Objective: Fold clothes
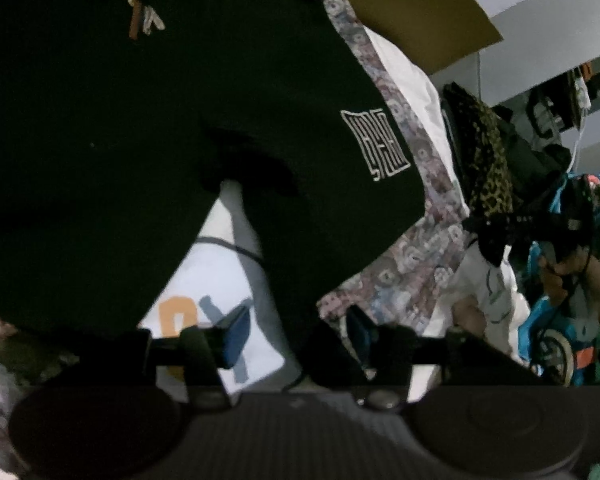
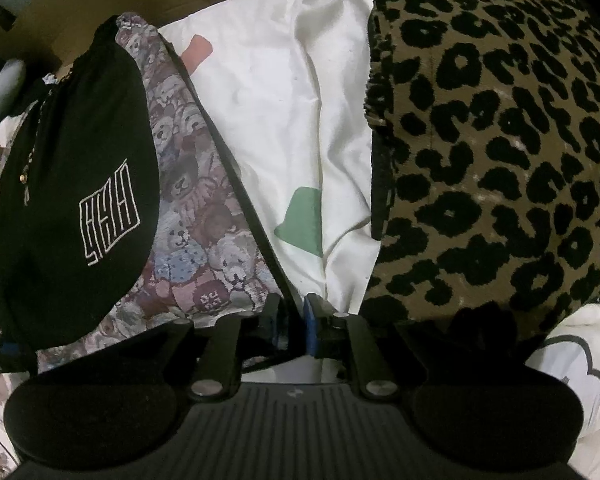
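The right gripper (image 2: 292, 320) pinches the dark edge of the teddy-bear print garment (image 2: 196, 216) between near-shut fingers. The left gripper (image 1: 296, 334) gapes wide, holding nothing, over the black garment (image 1: 140, 128) beside a white cloth (image 1: 220, 288)

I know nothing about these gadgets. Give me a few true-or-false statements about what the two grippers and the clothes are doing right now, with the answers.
1. The right gripper is closed on a dark edge of the teddy-bear print fabric. True.
2. The left gripper is clamped shut on the black garment. False: its jaws stand apart, with nothing pinched between them.
3. The black garment carries a white outlined logo. True.
4. The leopard-print cloth lies on top of the black garment. False: it lies apart from it, beyond the white fabric.
5. The white fabric bears a green patch. True.
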`<state>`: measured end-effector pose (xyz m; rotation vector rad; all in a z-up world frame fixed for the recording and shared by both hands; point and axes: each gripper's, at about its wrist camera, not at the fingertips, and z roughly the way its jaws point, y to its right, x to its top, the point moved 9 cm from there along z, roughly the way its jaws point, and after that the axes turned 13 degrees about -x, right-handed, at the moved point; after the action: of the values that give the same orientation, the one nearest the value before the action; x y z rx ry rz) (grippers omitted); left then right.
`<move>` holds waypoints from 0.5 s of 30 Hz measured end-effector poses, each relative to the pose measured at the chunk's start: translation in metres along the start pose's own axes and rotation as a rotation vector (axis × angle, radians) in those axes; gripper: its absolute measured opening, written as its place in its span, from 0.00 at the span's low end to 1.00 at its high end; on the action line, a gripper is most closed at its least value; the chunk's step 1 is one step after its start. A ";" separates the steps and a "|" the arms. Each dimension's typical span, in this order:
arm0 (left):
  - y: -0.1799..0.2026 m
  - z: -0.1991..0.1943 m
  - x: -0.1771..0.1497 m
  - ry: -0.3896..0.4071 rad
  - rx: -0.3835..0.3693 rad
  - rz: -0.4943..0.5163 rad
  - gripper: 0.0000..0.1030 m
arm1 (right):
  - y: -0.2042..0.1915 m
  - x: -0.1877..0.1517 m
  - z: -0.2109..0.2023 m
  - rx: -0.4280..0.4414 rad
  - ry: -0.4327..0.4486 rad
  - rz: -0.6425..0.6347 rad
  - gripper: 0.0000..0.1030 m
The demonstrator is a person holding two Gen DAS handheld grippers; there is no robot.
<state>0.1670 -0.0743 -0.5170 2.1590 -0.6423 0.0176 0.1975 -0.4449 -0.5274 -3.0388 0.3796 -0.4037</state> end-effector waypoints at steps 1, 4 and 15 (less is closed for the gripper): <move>0.000 0.002 -0.001 -0.002 -0.007 -0.006 0.54 | 0.000 0.001 -0.001 0.007 0.001 0.005 0.31; 0.002 0.009 -0.002 -0.012 -0.028 -0.013 0.55 | -0.002 0.003 -0.001 0.029 0.016 0.014 0.43; 0.010 0.022 -0.012 -0.041 -0.100 -0.060 0.13 | 0.002 -0.001 0.001 0.028 0.018 0.019 0.09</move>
<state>0.1474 -0.0906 -0.5258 2.0853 -0.5888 -0.0899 0.1962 -0.4465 -0.5291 -3.0035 0.4002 -0.4323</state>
